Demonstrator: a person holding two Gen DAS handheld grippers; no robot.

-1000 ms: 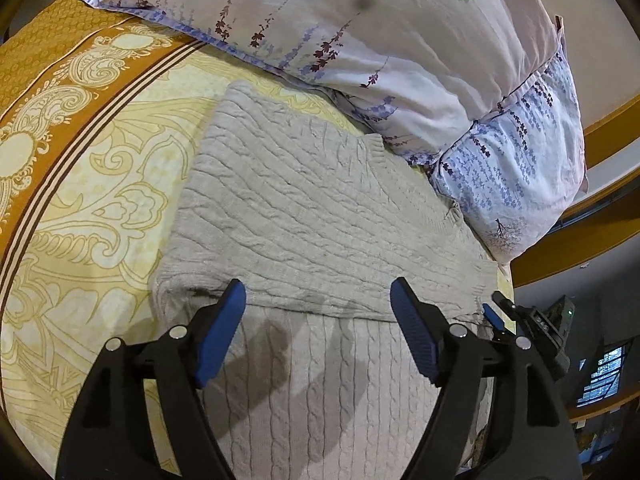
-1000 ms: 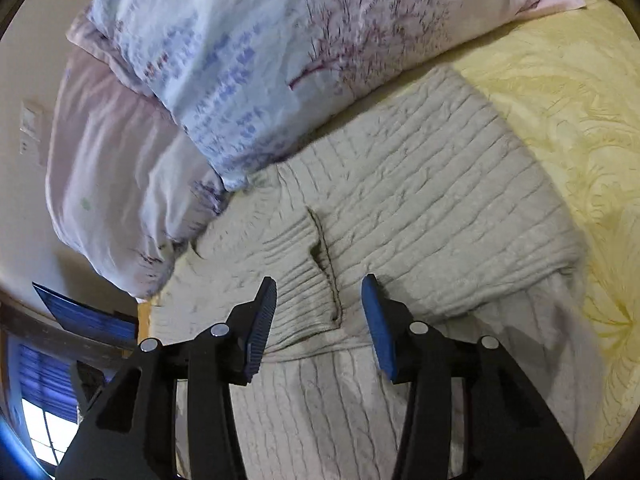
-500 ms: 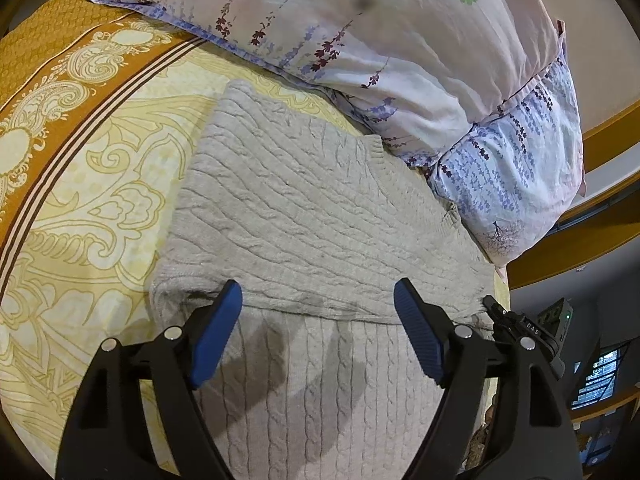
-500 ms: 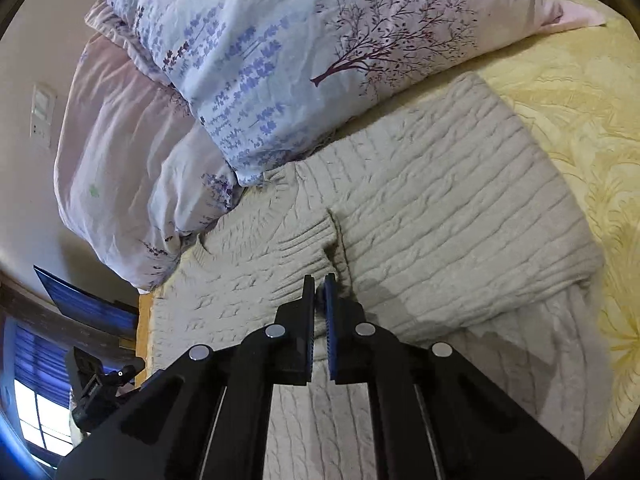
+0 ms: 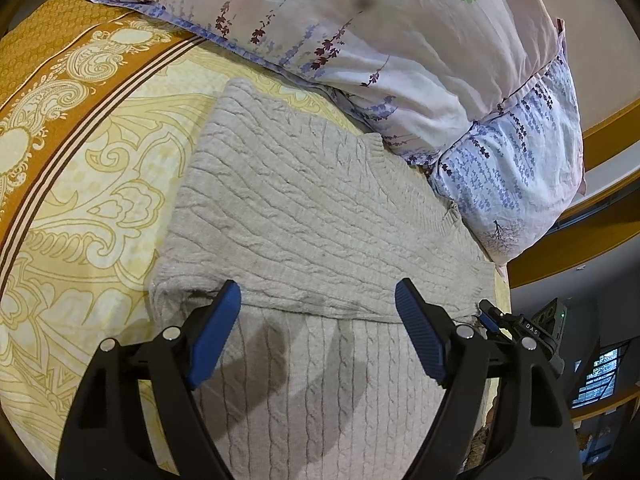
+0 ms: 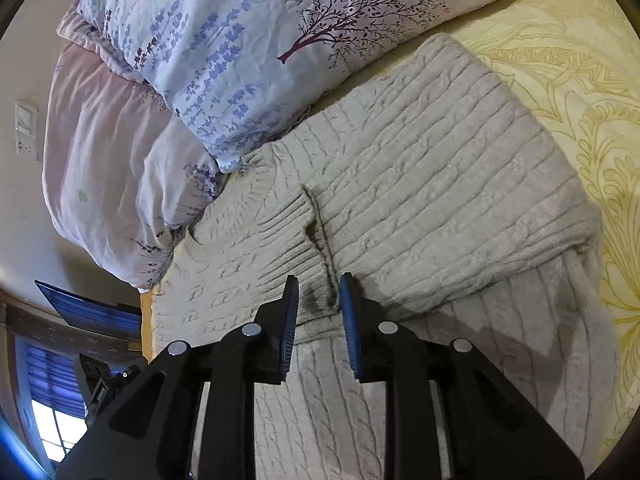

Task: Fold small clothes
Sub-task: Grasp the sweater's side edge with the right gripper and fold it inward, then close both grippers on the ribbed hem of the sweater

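Grey cable-knit sweater (image 5: 304, 216) lies flat on yellow patterned bedsheet (image 5: 92, 184), filling centre and lower half of both views, one part folded across the rest with fold edge running just ahead of the fingertips. Two floral pillows (image 5: 360, 40) along top of frame, touching sweater's far edge. Left gripper (image 5: 318, 300) low centre, jaws wide, nothing between them, hovering above fold edge. Right gripper (image 6: 319, 292) low centre in right view, jaws narrow, a small gap, straddling ribbed cuff seam (image 6: 320, 240); cannot tell if pads touch the knit. Right gripper tip also at left view's lower right.
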